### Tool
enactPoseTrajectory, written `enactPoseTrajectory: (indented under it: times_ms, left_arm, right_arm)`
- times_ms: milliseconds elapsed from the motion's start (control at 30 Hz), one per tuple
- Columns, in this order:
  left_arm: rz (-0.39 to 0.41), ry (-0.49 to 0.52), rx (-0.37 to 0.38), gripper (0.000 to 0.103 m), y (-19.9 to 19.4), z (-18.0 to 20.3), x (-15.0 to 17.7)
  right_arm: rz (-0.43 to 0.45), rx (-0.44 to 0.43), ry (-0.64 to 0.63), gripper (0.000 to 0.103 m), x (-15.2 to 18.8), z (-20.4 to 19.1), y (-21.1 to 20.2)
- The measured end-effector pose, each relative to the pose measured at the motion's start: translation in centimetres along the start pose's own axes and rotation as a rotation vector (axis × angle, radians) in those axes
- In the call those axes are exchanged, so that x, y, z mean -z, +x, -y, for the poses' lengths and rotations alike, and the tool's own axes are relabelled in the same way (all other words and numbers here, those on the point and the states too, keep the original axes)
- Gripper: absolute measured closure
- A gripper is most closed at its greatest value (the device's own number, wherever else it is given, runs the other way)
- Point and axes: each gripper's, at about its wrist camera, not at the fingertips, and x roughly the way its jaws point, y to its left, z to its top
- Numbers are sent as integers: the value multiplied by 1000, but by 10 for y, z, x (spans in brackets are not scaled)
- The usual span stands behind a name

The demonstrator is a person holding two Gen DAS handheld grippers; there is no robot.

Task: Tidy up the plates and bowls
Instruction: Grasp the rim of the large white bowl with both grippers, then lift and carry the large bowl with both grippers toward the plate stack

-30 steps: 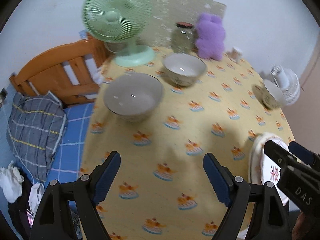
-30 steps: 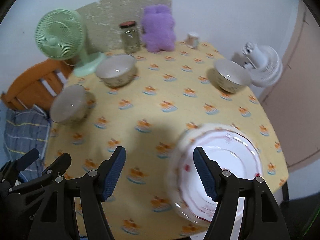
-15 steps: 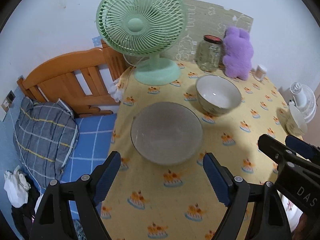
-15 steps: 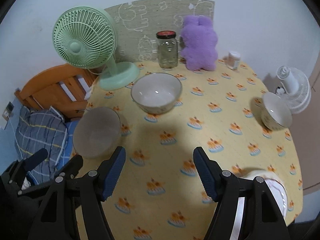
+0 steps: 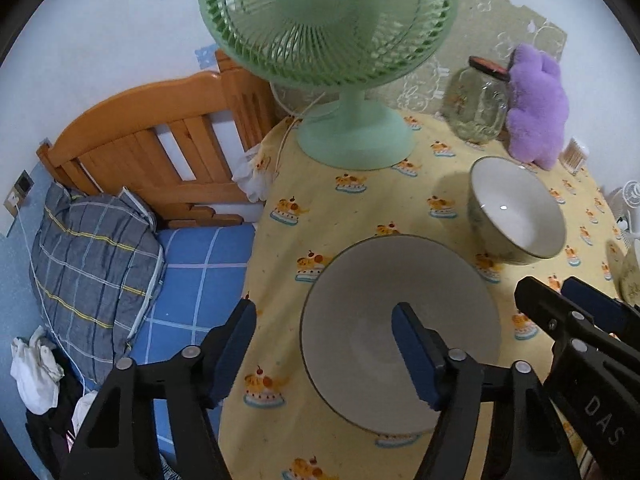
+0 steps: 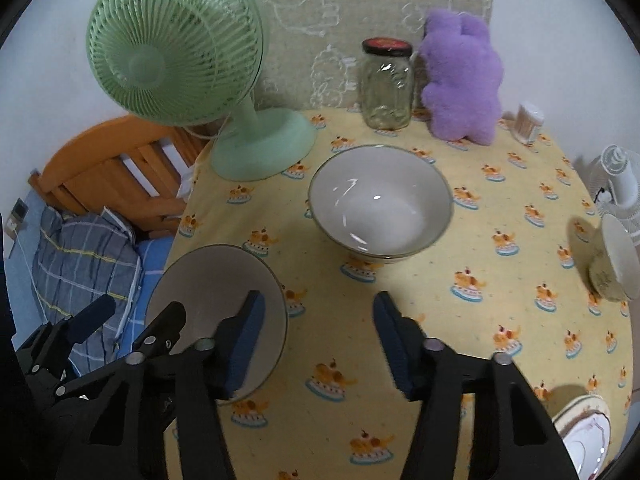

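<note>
My left gripper jaws gape over the grey bowl at the desk's left edge, one pad inside. I'd straddle the rim squarely and pinch firmly. My right gripper hangs open, empty.

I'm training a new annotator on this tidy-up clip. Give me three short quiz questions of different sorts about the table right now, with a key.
1. True or false: the left gripper is shut on the grey bowl.
2. Which stands nearest the jar? A) purple plush B) green fan C) plate
3. Fill in: the number of bowls on the table in the right wrist view is ___.

Key: 1 false, it is open with one finger over the bowl's rim. 2 A. 3 three: grey, white bowl, and patterned bowl at the right edge.
</note>
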Motion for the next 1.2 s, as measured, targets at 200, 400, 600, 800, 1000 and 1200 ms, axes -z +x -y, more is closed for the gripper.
enactPoseTrajectory:
  times_ms: [200, 400, 600, 800, 1000, 1200]
  left_arm:
    - [-27, -13, 11, 50, 21, -3, -3]
    - [-63, -11, 29, 69, 37, -2, -1]
    - [-80, 45, 6, 83, 41, 4, 4]
    - [-90, 36, 11, 83, 37, 4, 5]
    - [-110, 33, 20, 83, 30, 10, 15]
    - [-123, 40, 36, 83, 16, 21, 31]
  right_arm:
    - [-46, -12, -13, 63, -2, -12, 28]
    - [-75, -13, -8, 77, -2, -16, 47]
    - [-77, -21, -42, 90, -3, -24, 52]
    - [-87, -16, -51, 90, -2, -24, 50]
    - [-110, -1, -36, 90, 10, -18, 41]
    - [-130, 12, -15, 90, 28, -7, 27]
